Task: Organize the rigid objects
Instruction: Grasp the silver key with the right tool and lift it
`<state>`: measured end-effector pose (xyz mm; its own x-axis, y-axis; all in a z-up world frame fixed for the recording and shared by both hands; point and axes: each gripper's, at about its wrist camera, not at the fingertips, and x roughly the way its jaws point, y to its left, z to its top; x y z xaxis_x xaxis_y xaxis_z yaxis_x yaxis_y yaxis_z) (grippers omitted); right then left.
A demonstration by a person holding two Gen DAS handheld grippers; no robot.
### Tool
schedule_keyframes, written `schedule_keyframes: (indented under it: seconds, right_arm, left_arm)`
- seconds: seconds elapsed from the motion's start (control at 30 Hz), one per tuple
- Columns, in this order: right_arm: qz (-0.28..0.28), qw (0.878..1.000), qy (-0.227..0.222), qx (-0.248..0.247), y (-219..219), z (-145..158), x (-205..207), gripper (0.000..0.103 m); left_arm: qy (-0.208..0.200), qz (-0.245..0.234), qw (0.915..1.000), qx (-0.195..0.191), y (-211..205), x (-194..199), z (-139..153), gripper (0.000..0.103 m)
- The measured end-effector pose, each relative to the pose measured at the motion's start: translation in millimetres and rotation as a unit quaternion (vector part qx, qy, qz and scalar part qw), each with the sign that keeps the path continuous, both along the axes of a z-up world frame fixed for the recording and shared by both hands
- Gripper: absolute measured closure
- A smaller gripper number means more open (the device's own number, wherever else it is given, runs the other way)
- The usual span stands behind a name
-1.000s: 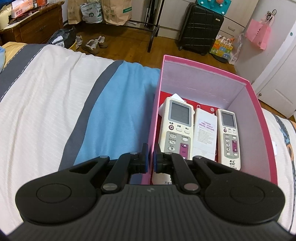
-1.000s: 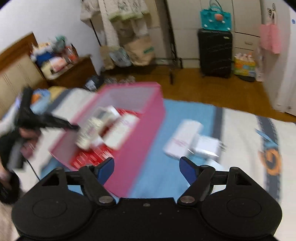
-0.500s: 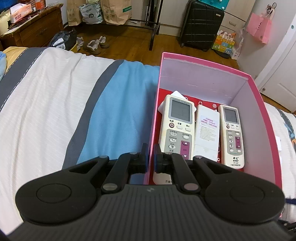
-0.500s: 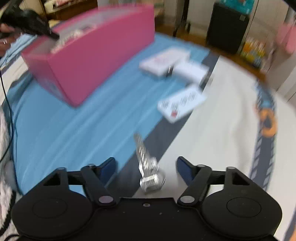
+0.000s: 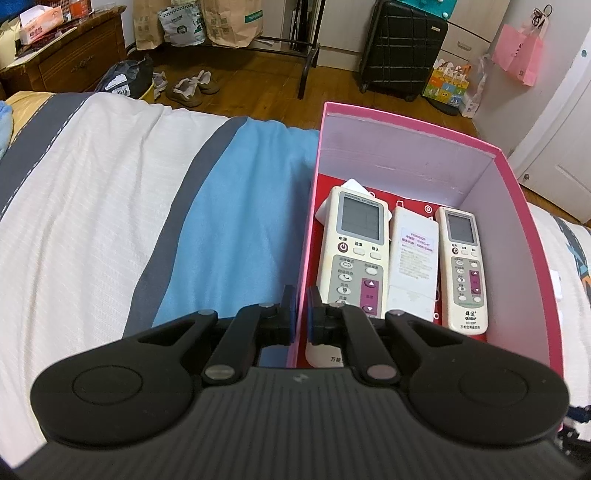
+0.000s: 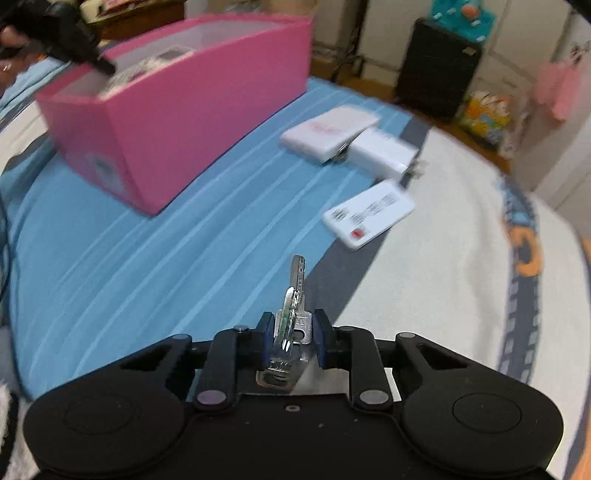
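A pink box [image 5: 513,173] stands on the bed and holds two white remotes [image 5: 356,251] [image 5: 463,266] with a white flat device [image 5: 413,258] between them. My left gripper [image 5: 301,310] is shut on the box's near left wall. In the right wrist view my right gripper [image 6: 291,338] is shut on a bunch of silver keys [image 6: 293,306] above the bedspread. The pink box [image 6: 192,125] stands to its far left. Two white adapters [image 6: 328,131] [image 6: 386,153] and a white card [image 6: 369,214] lie on the bed ahead.
The bed has a blue, grey and white striped cover [image 5: 110,206]. Beyond the bed's edge are a wooden floor, a black suitcase [image 5: 402,48], paper bags [image 5: 236,22], shoes [image 5: 192,85] and a wooden dresser [image 5: 62,55]. The left gripper also shows in the right wrist view [image 6: 62,33].
My right gripper has swung down from the box to the bedspread and closed from open onto the keys. The left gripper still holds the box wall.
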<state>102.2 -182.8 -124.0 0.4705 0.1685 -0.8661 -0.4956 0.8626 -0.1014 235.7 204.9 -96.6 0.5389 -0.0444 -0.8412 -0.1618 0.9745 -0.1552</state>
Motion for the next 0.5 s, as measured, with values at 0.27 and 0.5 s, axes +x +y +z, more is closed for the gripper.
schedule_keyframes:
  seconds: [0.27,0.5]
  right_arm:
    - [-0.028,0.999,-0.040,0.022,-4,27,-5,0.077]
    - [-0.055,0.994,-0.056,0.081,-7,48,-8,0.077]
  left_arm:
    - [-0.003,0.005,0.9999,-0.009,3,-1,1,0.098]
    - [-0.003,0.005,1.0000,-0.008,4,-2,1,0.098]
